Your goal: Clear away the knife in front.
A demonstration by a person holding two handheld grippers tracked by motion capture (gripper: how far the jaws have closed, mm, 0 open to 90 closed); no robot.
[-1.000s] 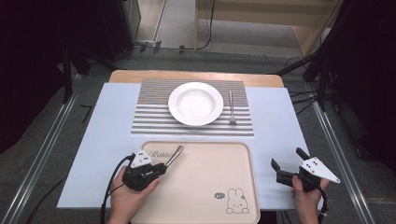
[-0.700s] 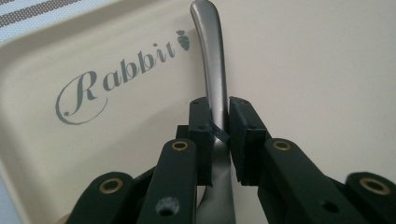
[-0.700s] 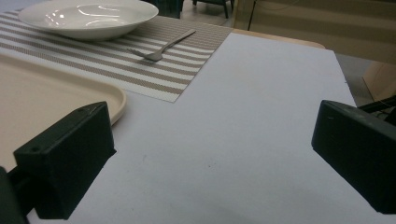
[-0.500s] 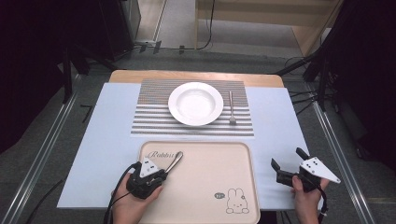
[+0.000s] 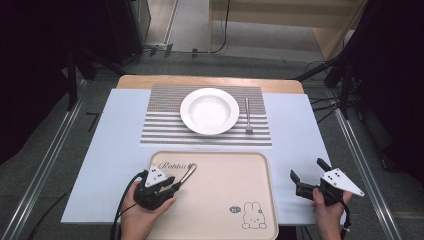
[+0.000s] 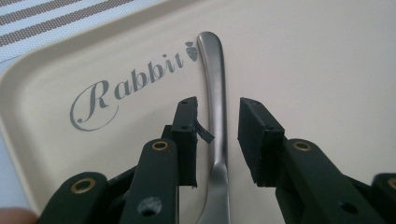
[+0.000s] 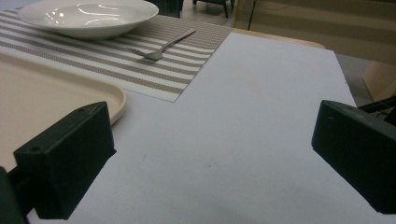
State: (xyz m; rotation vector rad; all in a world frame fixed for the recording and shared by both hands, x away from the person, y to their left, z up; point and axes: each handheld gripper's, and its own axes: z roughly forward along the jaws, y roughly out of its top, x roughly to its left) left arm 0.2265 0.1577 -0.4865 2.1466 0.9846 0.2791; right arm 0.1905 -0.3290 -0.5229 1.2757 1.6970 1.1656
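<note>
Where "Rabbit" [image 6: 128, 84] marks the tray [image 6: 327, 56], spoon handle [image 6: 215, 93], left claw [image 6: 218, 135] parted.

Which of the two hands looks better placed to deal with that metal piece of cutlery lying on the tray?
The left. The left gripper is at the cutlery handle on the tray; its jaws have just been opening, the handle between them, pads apart from it. The right gripper rests open off the tray's right side.

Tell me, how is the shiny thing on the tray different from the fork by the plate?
The utensil on the tray lies on the beige tray; the fork lies on the striped mat beside the white plate. The utensil sits between the left gripper's open jaws; nothing is near the fork. The fork's prongs show; the utensil's head is hidden. Both are shiny metal.
</note>
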